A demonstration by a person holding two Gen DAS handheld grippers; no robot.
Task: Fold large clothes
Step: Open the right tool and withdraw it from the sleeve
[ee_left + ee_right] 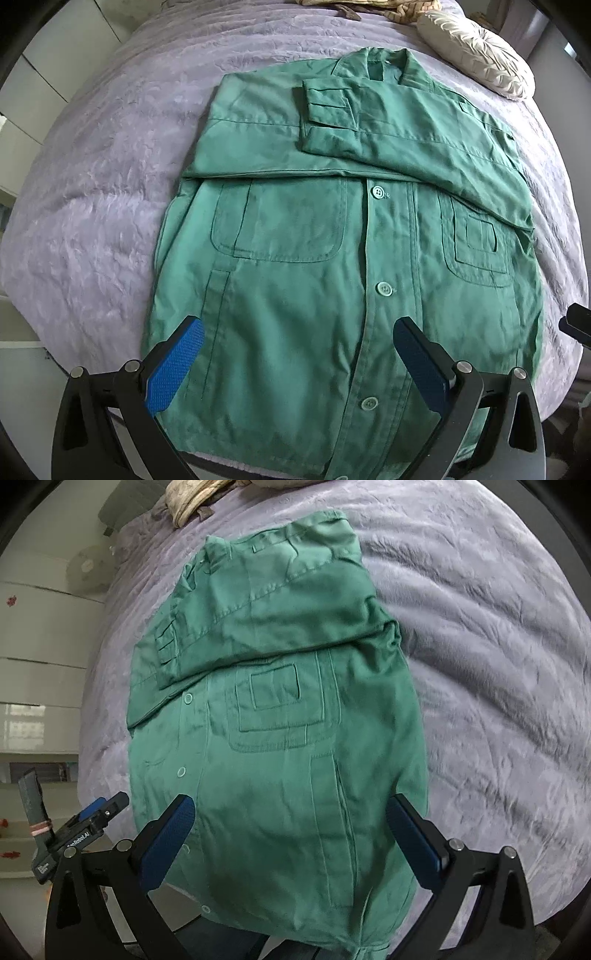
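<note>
A green jacket (332, 258) lies front side up on a bed covered by a lavender quilt (92, 203); its button placket runs up the middle, with patch pockets on either side, and both sleeves are folded across the chest, the cuff (325, 107) of the upper one resting just below the collar.

The left gripper (299, 365) hangs above the lower part of the jacket, its jaws spread wide with nothing between them but cloth lying flat below; one blue pad sits over the jacket's side edge, the other just past the placket, and a button (369, 403) shows between them; whether the pads touch the fabric I cannot tell.

The right gripper (291, 843) is likewise spread wide and holds nothing; the jacket (280, 738) fills the space between its fingers, the hem nearest the camera and hanging over the bed's edge; a chest pocket (277, 709) lies well ahead of the fingertips, and the folded sleeves beyond that.

In the right wrist view the left gripper (107, 806) shows at the left margin, beside the jacket's button edge; a cream cushion (476, 51) rests on the quilt (480, 646) near the collar; striped cloth (406, 9) lies at the far end of the bed.
</note>
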